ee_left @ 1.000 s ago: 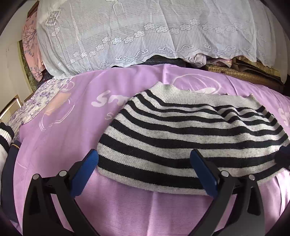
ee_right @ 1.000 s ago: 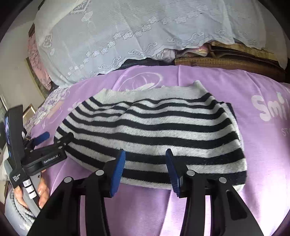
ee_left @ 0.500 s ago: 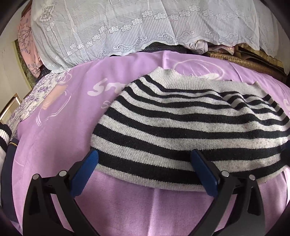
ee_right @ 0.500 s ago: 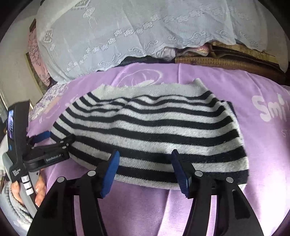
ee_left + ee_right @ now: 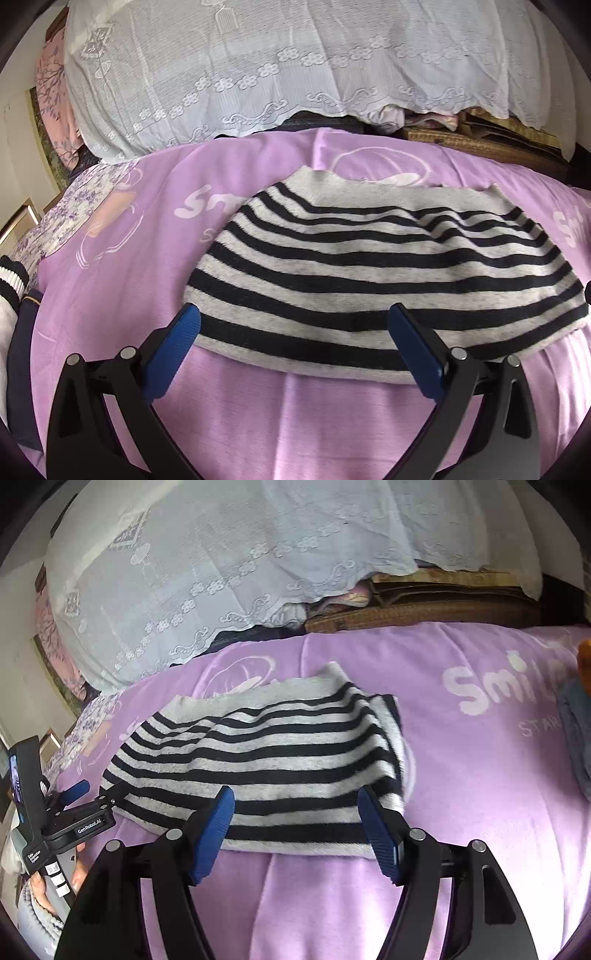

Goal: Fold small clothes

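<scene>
A folded grey and black striped knit garment (image 5: pixel 373 273) lies flat on the purple bedspread (image 5: pixel 155 236); it also shows in the right wrist view (image 5: pixel 266 760). My left gripper (image 5: pixel 293 328) is open and empty, its blue fingers over the garment's near edge at its left part. My right gripper (image 5: pixel 295 812) is open and empty at the near edge of the garment's right part. The left gripper also shows in the right wrist view (image 5: pixel 92 794), beside the garment's left corner.
A large bundle under white lace cloth (image 5: pixel 280 70) stands at the back of the bed. Woven mats (image 5: pixel 424 609) lie behind the bedspread. Dark and white clothes (image 5: pixel 14 302) lie at the left edge. A blue-grey folded cloth (image 5: pixel 576 738) lies at the far right.
My right gripper has opened wider and swung right along the garment's near edge. My left gripper stays open at that edge, having dipped in and drawn back a little.
</scene>
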Demonstrator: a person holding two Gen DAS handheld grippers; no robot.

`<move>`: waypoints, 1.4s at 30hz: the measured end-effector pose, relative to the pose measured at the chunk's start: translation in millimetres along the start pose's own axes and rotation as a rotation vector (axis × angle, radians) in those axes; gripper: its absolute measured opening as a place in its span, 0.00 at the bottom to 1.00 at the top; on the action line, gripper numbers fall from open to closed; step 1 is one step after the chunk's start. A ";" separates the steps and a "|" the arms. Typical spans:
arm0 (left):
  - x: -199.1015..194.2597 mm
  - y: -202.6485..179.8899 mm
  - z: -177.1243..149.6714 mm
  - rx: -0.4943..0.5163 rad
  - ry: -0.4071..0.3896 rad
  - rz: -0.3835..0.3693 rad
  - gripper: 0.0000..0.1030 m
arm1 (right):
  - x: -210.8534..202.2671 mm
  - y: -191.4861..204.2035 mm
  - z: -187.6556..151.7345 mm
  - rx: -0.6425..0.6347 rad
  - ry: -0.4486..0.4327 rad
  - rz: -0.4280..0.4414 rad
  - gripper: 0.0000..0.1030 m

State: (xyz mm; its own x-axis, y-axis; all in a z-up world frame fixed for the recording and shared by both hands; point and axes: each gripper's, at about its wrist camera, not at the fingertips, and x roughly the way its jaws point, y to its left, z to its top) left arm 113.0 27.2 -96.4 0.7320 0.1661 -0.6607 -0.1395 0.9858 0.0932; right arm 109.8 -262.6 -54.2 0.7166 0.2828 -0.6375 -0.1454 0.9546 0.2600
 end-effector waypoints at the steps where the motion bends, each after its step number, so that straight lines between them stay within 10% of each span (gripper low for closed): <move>1: -2.0 -2.9 -0.1 0.009 -0.004 -0.003 0.96 | -3.4 -6.0 -2.1 0.013 0.000 -0.005 0.69; 42: 33.2 -79.2 4.9 0.096 0.038 -0.064 0.96 | 55.7 -82.5 3.8 0.358 0.124 0.129 0.74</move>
State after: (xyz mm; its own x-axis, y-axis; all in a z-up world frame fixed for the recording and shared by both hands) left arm 151.6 -45.3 -122.1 0.7114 0.1035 -0.6951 -0.0271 0.9924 0.1200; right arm 164.3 -325.9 -108.4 0.6169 0.4282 -0.6604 0.0338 0.8239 0.5657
